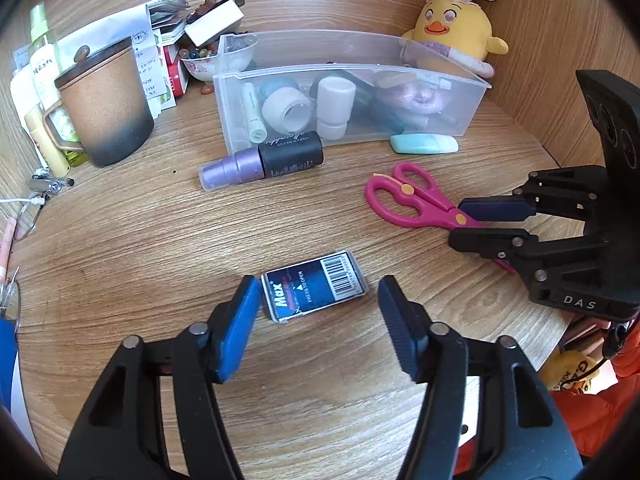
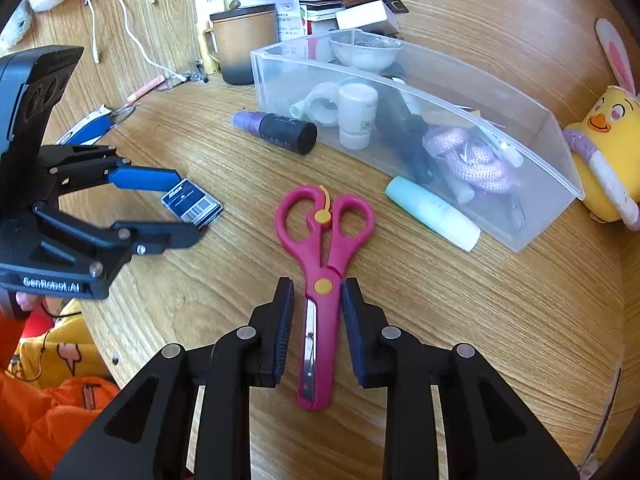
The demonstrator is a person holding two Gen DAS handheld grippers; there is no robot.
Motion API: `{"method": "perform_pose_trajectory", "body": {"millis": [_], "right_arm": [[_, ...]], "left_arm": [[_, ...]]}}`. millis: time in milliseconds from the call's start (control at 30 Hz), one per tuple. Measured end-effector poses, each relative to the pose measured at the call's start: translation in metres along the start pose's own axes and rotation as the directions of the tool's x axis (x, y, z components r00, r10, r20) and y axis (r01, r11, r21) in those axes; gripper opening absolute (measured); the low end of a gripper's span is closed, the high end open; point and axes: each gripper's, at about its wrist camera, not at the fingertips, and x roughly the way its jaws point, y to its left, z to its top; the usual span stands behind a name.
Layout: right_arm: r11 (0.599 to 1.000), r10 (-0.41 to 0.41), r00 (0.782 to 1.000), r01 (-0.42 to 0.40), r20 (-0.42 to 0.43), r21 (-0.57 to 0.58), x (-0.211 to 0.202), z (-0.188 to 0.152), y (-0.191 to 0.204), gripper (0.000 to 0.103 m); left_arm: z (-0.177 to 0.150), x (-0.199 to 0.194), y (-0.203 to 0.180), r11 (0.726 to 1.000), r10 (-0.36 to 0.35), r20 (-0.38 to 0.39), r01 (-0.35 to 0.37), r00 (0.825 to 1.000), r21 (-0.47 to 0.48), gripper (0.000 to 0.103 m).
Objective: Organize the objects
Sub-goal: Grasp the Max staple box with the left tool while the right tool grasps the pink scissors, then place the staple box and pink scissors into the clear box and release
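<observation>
We centre the parted left gripper [image 1: 318, 312] on the staple box [image 1: 314, 288]; right gripper [image 2: 318, 320], parted, straddles the scissors [image 2: 320, 264], clear bin [image 2: 560, 152] at one o'clock.

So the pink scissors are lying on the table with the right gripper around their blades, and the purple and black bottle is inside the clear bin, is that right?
Not quite. The purple and black bottle lies on the table outside the clear bin, against its front wall, as the left wrist view shows. The rest holds: the pink scissors lie on the table with the right gripper around their blades.
</observation>
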Motion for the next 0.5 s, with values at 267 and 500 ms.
{"method": "perform_pose_trajectory", "body": {"millis": [267,500], "right_arm": [[0.999,-0.032,0.999,0.031,0.019,0.031,-0.001,-0.003,0.003,0.017],[0.998,-0.024,0.998,0.02,0.056,0.065,-0.011,-0.004,0.003,0.017]], "left_arm": [[0.003,0.003,-0.006,0.999,0.045,0.022,-0.046,0.999,0.005,0.049],[0.012,-0.011,-0.002,0.998,0.053,0.081,-0.051,0.995,-0.019,0.049]]}}
